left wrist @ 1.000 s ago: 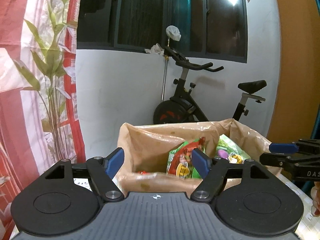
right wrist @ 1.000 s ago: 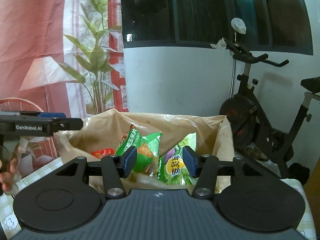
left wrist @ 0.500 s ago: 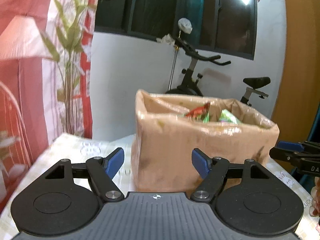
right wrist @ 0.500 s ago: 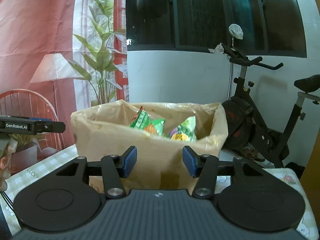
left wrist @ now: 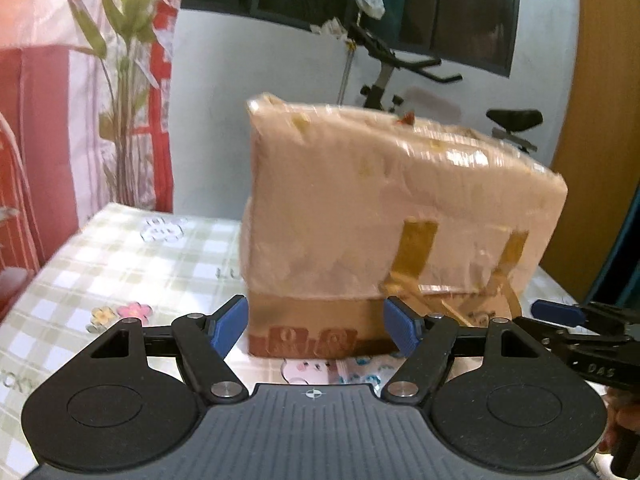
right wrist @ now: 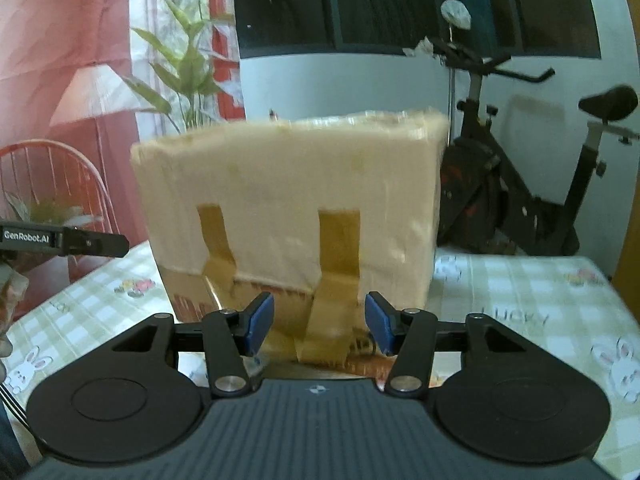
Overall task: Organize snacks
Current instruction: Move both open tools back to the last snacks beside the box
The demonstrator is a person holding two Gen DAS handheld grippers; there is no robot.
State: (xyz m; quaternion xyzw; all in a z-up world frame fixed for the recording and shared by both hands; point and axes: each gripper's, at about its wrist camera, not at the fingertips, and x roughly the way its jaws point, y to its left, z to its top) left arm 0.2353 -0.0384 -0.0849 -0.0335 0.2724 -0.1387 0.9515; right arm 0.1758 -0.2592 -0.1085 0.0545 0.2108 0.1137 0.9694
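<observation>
A cardboard box (left wrist: 392, 216) wrapped in tan plastic and brown tape stands on the checked tablecloth; it also shows in the right wrist view (right wrist: 292, 208). Only a red tip of one snack packet (left wrist: 407, 118) shows above its rim; the other contents are hidden. My left gripper (left wrist: 316, 326) is open and empty, low in front of the box's left corner. My right gripper (right wrist: 319, 328) is open and empty, low in front of the box's taped front wall. Each gripper shows at the edge of the other's view, the right one (left wrist: 576, 320) and the left one (right wrist: 80, 242).
The checked tablecloth (left wrist: 132, 264) extends left of the box and right of it (right wrist: 532, 300). An exercise bike (right wrist: 520, 184) stands behind the table by the white wall. A red chair (right wrist: 60, 184) and a plant-print curtain (left wrist: 100, 92) are at the left.
Both grippers have dropped from above the box's open top to near table level in front of it. The snack packets inside have gone out of sight behind the box wall.
</observation>
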